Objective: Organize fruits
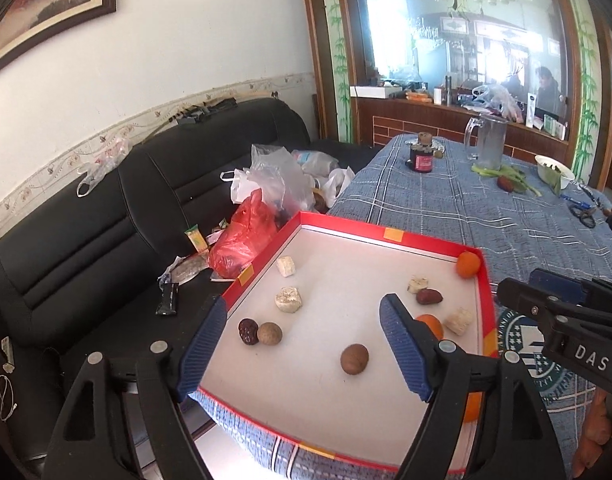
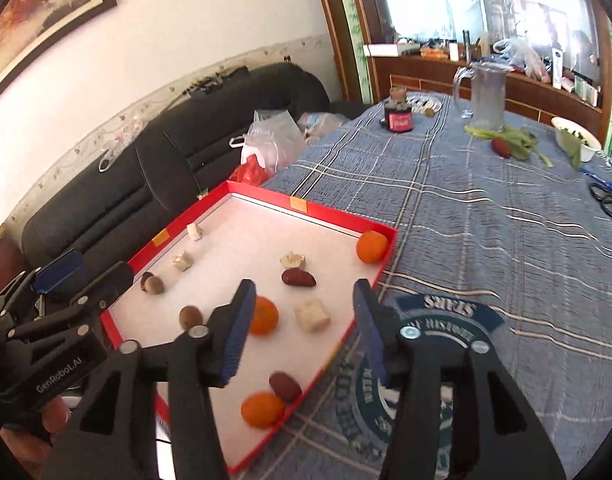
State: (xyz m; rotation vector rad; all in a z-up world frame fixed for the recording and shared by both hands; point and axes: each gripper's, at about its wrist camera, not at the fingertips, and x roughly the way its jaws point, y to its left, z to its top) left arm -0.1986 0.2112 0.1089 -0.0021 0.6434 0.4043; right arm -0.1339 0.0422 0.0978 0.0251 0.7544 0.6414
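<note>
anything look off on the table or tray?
One red date lies loose on the tablecloth by the green stalks, away from the red tray holding the other fruit. Tray's near corner overhangs the table edge.

Three oranges (image 2: 371,245), red dates (image 2: 298,278), brown nuts (image 1: 354,358) (and pale chunks (image 2: 311,315)) lie scattered in a red-rimmed tray (image 2: 329,220).

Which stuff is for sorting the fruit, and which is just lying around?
For the job: red tray, oranges, dark dates, brown nuts, pale chunks.
Lying around: glass jug, scissors, white bowl, plastic bags.
</note>
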